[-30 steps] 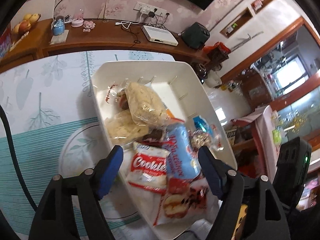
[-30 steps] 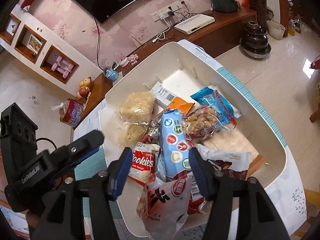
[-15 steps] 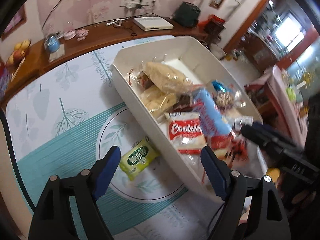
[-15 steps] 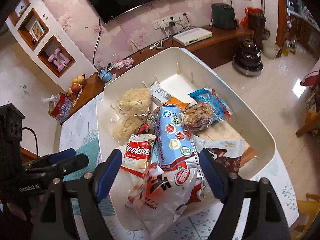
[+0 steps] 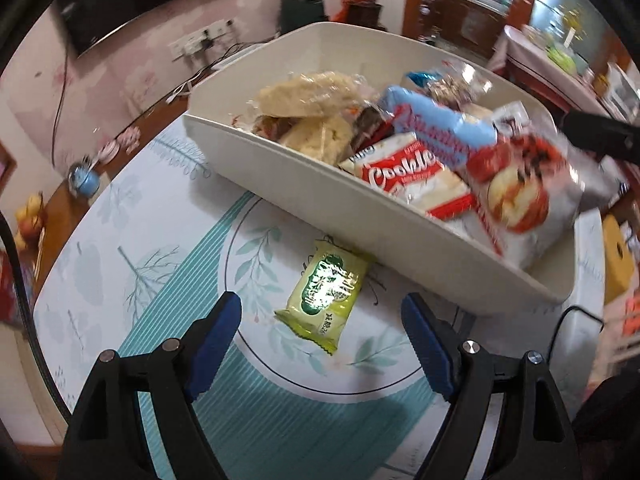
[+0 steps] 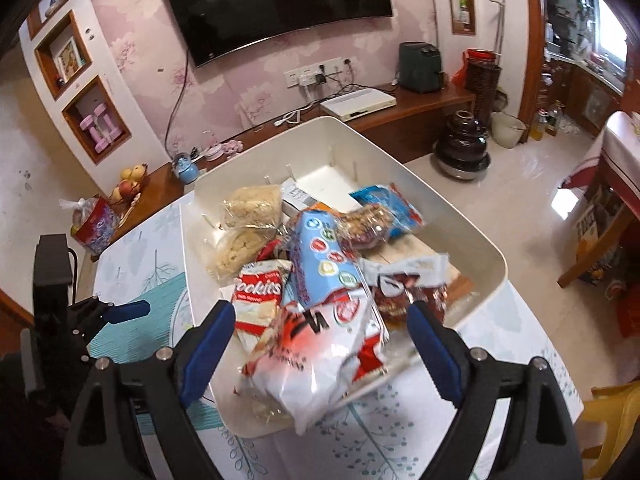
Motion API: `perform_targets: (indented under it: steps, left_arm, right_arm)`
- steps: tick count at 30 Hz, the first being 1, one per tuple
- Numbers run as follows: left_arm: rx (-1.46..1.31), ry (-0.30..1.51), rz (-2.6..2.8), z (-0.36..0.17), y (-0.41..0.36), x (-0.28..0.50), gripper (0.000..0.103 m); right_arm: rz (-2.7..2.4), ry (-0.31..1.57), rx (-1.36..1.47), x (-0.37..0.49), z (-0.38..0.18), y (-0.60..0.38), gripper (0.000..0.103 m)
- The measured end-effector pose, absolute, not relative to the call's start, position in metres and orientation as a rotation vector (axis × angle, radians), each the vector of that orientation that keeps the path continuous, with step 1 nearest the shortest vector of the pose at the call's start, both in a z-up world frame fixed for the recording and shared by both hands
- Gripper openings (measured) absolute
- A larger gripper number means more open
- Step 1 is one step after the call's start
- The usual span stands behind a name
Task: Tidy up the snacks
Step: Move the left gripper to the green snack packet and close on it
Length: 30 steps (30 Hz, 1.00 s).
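Note:
A white bin on the table holds several snack packs: a red-and-white Cookies pack, a light blue pack, a large white-and-red bag and clear bags of pale crackers. A green snack packet lies flat on the tablecloth just outside the bin's near wall. My left gripper is open and empty, low over the table with the green packet between its fingers. My right gripper is open and empty above the bin's near end, over the white-and-red bag.
The table carries a teal-and-white leaf-pattern cloth. A wooden sideboard with a router, cables and a blue pot stands behind the table. A dark ceramic jar sits on the tiled floor at right.
My left gripper has swung off the bin, down and left to the table, so the green packet now lies between its fingers. My right gripper has pulled back and up from the bin.

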State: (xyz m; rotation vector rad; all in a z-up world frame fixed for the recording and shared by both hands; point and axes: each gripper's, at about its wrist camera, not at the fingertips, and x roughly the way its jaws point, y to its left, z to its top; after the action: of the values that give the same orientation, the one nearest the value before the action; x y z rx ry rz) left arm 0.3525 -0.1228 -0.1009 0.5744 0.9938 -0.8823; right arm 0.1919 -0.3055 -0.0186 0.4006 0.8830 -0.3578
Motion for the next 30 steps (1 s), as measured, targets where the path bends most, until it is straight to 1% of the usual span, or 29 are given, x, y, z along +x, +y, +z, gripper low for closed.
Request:
perform_targets:
  steps: [8, 11, 12, 17, 22, 23, 25, 30]
  left_arm:
    - [0.615, 0.95, -0.924, -0.131, -0.125, 0.352, 0.08]
    - [0.616, 0.938, -0.94, -0.138, -0.127, 0.353, 0.076]
    - [0.619, 0.94, -0.943, -0.141, -0.128, 0.354, 0.072]
    - [0.632, 0.95, -0.978, -0.148, -0.133, 0.356, 0.064]
    - [0.646, 0.94, -0.976, -0.152, -0.134, 0.358, 0.049]
    - [0.642, 0.941, -0.971, -0.152, -0.133, 0.359, 0.048]
    - [0.633, 0.948, -0.969, -0.152, -0.133, 0.362, 0.046]
    - [0.636, 0.938, -0.958, -0.153, -0.131, 0.363, 0.044]
  right_arm:
    - [-0.393, 0.874, 0.403, 0.171, -0.031, -0.283, 0.089]
    - [-0.401, 0.866, 0.397, 0.166, -0.034, -0.275, 0.089]
    - [-0.405, 0.867, 0.394, 0.165, -0.035, -0.273, 0.089]
    - [-0.422, 0.878, 0.404, 0.159, -0.038, -0.267, 0.089]
    - [-0.442, 0.876, 0.413, 0.156, -0.038, -0.265, 0.089]
    - [-0.444, 0.876, 0.415, 0.156, -0.038, -0.265, 0.089]
    - [-0.445, 0.878, 0.416, 0.155, -0.039, -0.264, 0.089]
    - [-0.435, 0.881, 0.415, 0.156, -0.039, -0.264, 0.089]
